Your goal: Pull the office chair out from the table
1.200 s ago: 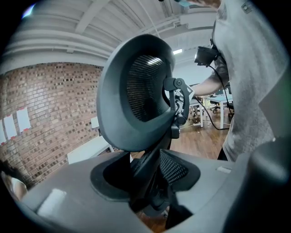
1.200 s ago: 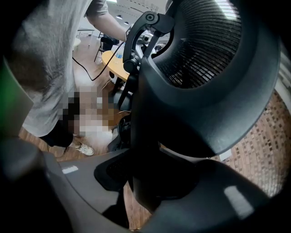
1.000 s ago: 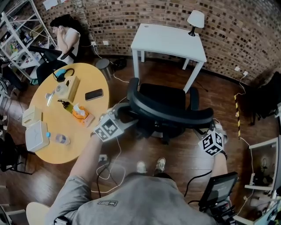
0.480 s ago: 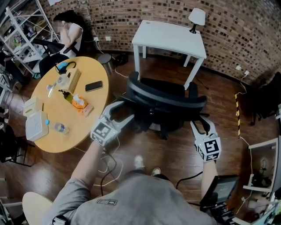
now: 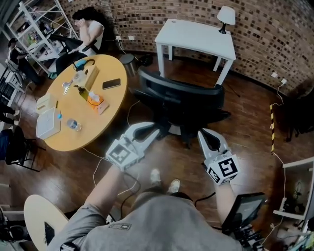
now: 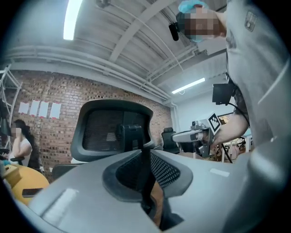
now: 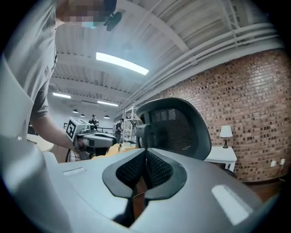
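The black office chair point(image 5: 177, 94) stands on the wood floor, out from the white table point(image 5: 196, 38), with its mesh backrest towards me. My left gripper point(image 5: 156, 131) hangs level just short of the backrest's near left. Its jaws have just been closing and now meet with nothing between them. My right gripper point(image 5: 203, 135) floats near the chair's right side, also clear of it. Its jaws have just closed too and are empty. The left gripper view shows the backrest point(image 6: 113, 132) ahead and the right gripper point(image 6: 191, 135) beside it. The right gripper view shows the backrest point(image 7: 175, 129).
A round yellow table point(image 5: 93, 128) at the left carries a phone point(image 5: 112, 84), a tissue box point(image 5: 95, 103) and a bottle point(image 5: 73, 124). A person point(image 5: 91, 27) sits behind it. A lamp point(image 5: 226, 14) stands on the white table. Cables point(image 5: 125, 179) lie by my feet.
Both grippers have come off the ends of the chair's backrest and drawn back towards me. Their jaws have gone from wide to closed and empty. The chair has turned a little.
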`<state>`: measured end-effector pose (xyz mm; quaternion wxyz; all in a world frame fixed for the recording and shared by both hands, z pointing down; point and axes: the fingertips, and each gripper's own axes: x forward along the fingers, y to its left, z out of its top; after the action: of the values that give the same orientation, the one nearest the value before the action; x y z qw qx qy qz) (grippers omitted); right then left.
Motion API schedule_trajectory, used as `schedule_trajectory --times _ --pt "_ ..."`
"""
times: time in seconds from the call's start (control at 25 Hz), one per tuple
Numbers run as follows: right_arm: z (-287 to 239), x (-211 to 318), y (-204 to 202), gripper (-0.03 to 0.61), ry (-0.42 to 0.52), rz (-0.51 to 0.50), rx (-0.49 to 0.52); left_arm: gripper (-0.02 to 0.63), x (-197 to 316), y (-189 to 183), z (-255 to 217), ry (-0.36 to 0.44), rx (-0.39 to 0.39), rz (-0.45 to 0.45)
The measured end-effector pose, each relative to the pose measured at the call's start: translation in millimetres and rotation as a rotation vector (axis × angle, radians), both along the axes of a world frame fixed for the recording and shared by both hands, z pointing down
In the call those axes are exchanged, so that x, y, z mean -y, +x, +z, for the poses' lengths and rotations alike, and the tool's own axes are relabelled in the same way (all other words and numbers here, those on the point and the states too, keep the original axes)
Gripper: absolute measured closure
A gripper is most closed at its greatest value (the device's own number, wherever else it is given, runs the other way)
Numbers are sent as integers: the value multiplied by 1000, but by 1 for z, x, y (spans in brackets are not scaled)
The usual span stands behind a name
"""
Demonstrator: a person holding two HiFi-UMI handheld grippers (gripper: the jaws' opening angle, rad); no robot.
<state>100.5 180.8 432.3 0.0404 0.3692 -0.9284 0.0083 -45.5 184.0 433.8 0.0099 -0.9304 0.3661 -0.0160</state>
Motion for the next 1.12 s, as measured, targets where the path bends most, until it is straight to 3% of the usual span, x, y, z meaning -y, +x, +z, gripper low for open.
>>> schedule_trajectory --times 0.24,0.6,0.8,1.12 --pt "0 -35 -19 565 -53 -24 73 609 -28 18 -6 -52 -69 53" --pt "2 -63 -60 565 -52 42 58 612 -49 15 -4 -61 -115 175" --pt "2 -66 -75 565 -58 88 45 612 -50 4 0 -101 -144 204" --pt "-10 -70 -80 565 -33 71 30 612 -58 15 -9 -66 -148 218"
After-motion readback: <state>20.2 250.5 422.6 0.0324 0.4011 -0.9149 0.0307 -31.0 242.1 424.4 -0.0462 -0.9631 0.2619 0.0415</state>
